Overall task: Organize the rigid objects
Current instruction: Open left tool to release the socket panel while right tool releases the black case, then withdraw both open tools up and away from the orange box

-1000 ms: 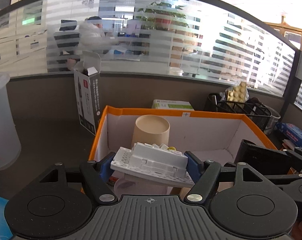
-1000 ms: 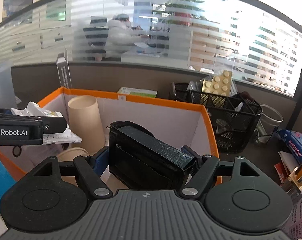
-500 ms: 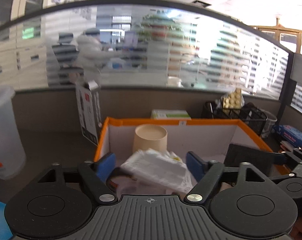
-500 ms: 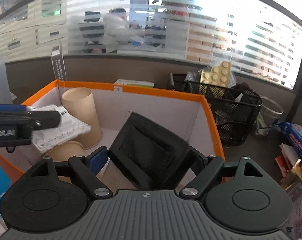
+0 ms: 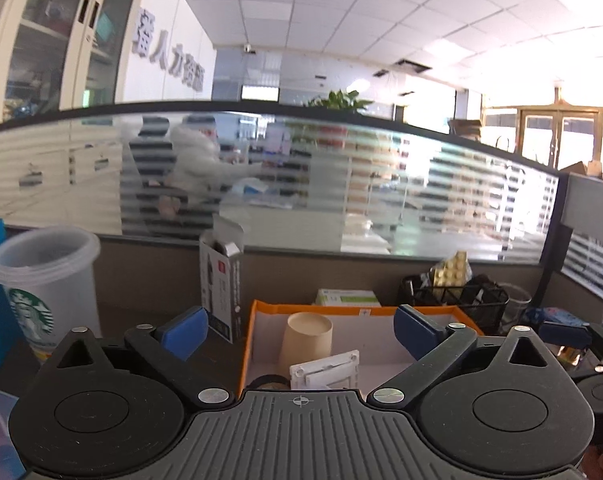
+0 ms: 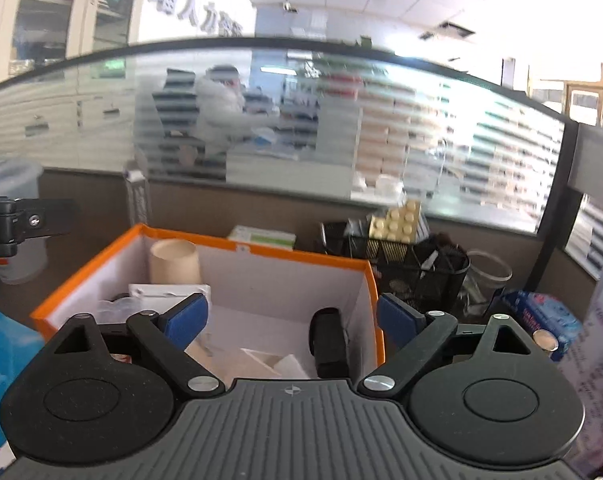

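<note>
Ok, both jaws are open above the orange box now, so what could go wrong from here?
1. The white plastic switch plate leans tilted against the tan paper cup inside the orange-rimmed cardboard box; another item dropped there may topple it.
2. The black leather case stands on edge against the box's right wall and could fall flat.
3. The left gripper hangs near the frosted Starbucks cup; a leftward swing might knock it.

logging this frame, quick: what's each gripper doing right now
Left gripper: open, holding nothing.
Right gripper: open, holding nothing.
</note>
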